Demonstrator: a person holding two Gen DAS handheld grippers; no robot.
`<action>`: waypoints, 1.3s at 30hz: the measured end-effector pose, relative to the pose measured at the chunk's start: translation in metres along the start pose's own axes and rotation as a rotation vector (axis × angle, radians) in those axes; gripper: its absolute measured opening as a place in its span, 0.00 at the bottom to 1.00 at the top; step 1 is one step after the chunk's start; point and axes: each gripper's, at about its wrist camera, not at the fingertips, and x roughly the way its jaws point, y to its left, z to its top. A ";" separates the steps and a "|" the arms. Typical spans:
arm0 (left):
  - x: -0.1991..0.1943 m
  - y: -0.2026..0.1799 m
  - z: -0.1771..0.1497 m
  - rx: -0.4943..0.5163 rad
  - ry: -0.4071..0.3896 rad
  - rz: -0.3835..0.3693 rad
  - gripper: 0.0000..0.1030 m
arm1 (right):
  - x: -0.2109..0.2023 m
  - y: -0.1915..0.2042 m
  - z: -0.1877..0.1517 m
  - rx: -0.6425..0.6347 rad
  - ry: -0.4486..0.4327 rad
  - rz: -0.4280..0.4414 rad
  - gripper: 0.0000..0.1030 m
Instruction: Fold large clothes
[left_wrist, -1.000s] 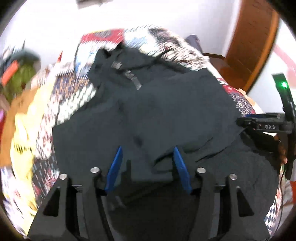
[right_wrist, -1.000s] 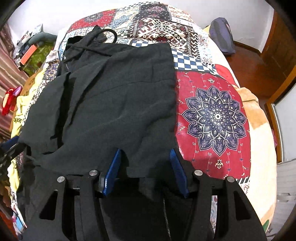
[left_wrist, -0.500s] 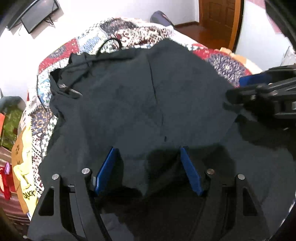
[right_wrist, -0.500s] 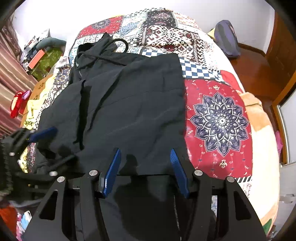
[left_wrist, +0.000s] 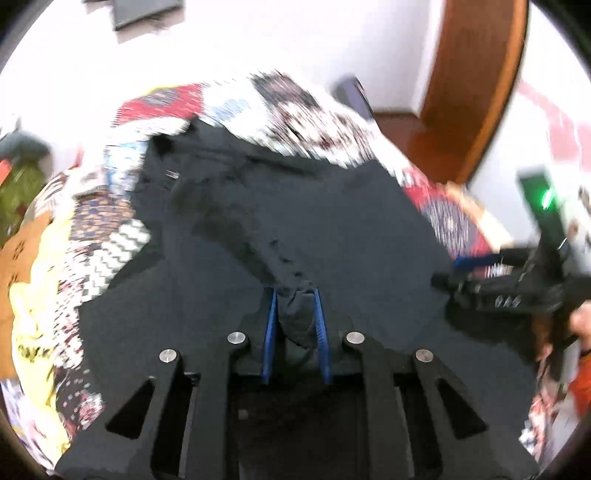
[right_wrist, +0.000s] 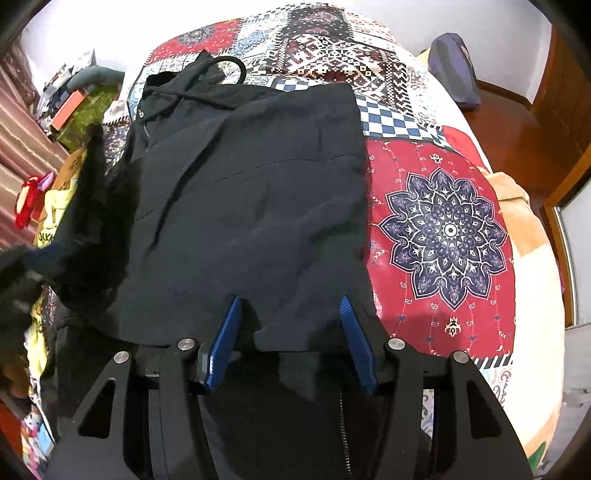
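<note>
A large black hooded jacket lies spread on a bed with a patchwork cover, hood and drawstring at the far end. It also shows in the left wrist view. My left gripper is shut on a bunched fold of the jacket's fabric and lifts it. My right gripper is open, with its blue pads over the jacket's near hem. The right gripper also shows at the right edge of the left wrist view. The left wrist view is blurred.
A dark blue pillow lies at the bed's far right corner. Boxes and clutter stand left of the bed, with yellow cloth by the left edge. A wooden door and wooden floor are to the right.
My left gripper has closed on a fold of the jacket and pulled it up. The right gripper has stayed open over the hem.
</note>
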 end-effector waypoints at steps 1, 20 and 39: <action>-0.011 0.009 0.001 -0.026 -0.023 -0.005 0.18 | -0.002 0.000 0.002 0.001 0.000 -0.002 0.50; -0.051 0.136 -0.102 -0.355 0.015 0.078 0.09 | 0.013 0.043 -0.001 -0.081 0.004 -0.061 0.61; -0.024 0.159 -0.151 -0.362 0.155 0.183 0.00 | -0.011 0.068 -0.002 -0.126 -0.018 -0.095 0.61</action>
